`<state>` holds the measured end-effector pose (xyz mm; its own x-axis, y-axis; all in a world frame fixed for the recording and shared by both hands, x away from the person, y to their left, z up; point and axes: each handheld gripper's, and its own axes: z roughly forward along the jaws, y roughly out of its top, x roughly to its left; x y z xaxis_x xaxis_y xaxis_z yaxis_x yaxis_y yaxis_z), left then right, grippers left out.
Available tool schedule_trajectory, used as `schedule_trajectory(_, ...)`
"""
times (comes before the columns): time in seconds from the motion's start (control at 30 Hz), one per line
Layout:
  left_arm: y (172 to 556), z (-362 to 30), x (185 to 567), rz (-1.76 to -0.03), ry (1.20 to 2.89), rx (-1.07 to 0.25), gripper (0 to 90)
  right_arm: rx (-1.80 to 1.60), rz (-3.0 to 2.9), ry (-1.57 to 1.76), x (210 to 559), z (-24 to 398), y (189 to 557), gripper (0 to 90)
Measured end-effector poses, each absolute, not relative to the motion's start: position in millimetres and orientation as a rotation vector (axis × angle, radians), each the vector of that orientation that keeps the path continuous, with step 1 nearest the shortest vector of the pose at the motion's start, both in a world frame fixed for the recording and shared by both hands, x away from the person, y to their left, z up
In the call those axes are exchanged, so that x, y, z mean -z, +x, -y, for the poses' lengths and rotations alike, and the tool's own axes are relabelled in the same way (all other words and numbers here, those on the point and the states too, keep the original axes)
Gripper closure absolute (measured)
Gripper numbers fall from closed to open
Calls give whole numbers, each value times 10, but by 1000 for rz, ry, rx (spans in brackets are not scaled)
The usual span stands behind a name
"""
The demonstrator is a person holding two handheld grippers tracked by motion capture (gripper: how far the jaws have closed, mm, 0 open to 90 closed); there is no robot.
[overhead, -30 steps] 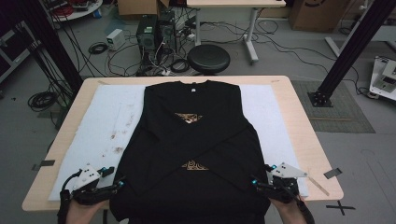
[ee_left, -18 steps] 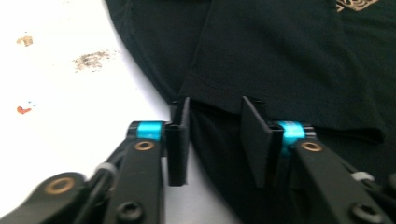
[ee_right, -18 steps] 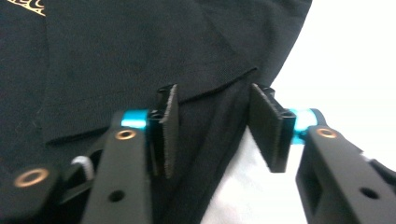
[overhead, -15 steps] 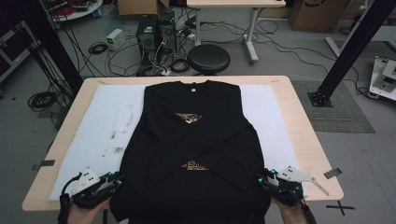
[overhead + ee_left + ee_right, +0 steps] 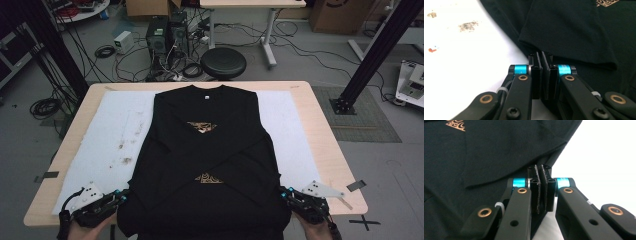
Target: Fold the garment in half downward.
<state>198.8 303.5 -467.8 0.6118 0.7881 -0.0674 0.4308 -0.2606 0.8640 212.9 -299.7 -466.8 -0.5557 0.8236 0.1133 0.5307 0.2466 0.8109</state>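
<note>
Black cotton T-shirt, sleeves folded across the front, lies flat on the white mat covering the surface. Left hand-held gripper has just closed its jaws on the hem corner right in front of it; fabric is pinched between the pads. Right hand-held gripper likewise just clamped the opposite bottom corner. Soft, light, floppy stuff, so I reckon corners are the place to grab. Gold print on the shirt isn't readable.
</note>
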Motion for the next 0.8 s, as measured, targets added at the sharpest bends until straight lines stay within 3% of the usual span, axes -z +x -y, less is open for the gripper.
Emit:
schedule_trajectory(0.4, 1626, -3035, 4632, -899, 1961, -377, 864, -1199, -2255, 1221, 4637, 3108, 1698, 875)
schedule_trajectory(0.53, 1669, -3069, 4549, -902, 1910, -442, 741, -1239, -2205, 1255, 4625, 3155, 1708, 731)
schedule_trajectory(0.67, 1735, -3084, 4491, -920, 1874, -490, 689, -1217, -2165, 1282, 4577, 3163, 1835, 703)
schedule_trajectory(0.73, 1938, -3104, 4468, -998, 1849, -521, 662, -1181, -2165, 1300, 4585, 3130, 1970, 625)
schedule_trajectory(0.8, 2042, -3096, 4483, -1030, 1846, -518, 646, -1165, -2157, 1299, 4596, 3104, 2043, 618)
